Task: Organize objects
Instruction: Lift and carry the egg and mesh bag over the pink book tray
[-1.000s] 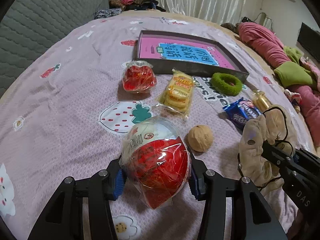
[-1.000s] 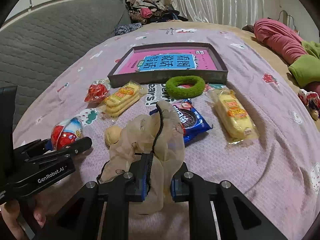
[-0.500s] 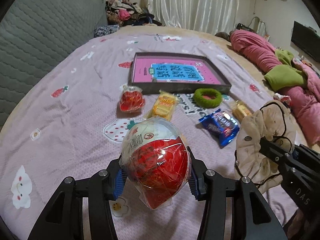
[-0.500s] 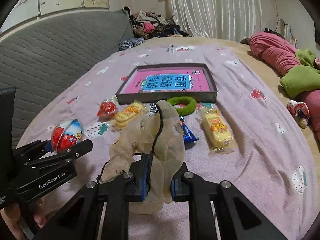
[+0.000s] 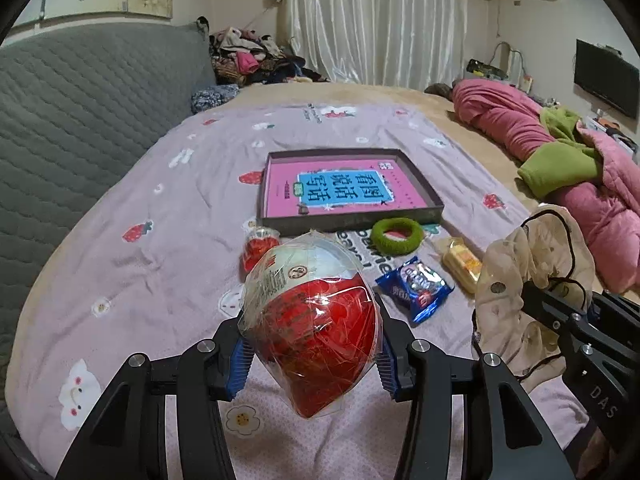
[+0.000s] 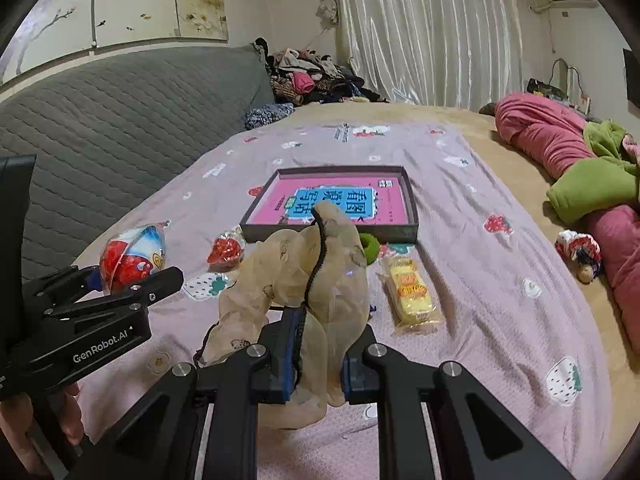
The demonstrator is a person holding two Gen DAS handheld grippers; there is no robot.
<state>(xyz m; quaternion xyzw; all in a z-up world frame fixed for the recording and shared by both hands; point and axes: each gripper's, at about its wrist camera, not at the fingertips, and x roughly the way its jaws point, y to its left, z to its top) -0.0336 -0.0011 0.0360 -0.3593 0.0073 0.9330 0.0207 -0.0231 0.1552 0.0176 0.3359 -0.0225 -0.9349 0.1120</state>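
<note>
Both grippers have risen; bed items look farther off.

Left wrist: left gripper (image 5: 310, 356) clamped at mid-width on wrapped red egg (image 5: 310, 336), held above the bedspread (image 5: 160, 264). Crinkly film, probably slippery; shell rigid, light.

Right wrist: right gripper (image 6: 316, 364) nearly closed, pinching beige fabric pouch (image 6: 304, 280); soft, floppy. Shallow box (image 6: 332, 232) ahead, low rim, open room above.

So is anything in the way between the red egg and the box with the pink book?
Yes, partly. The red egg is held up by the left gripper. On the bedspread before the box lie a small red snack and a green hair ring, but carried above them, nothing visible blocks it.
</note>
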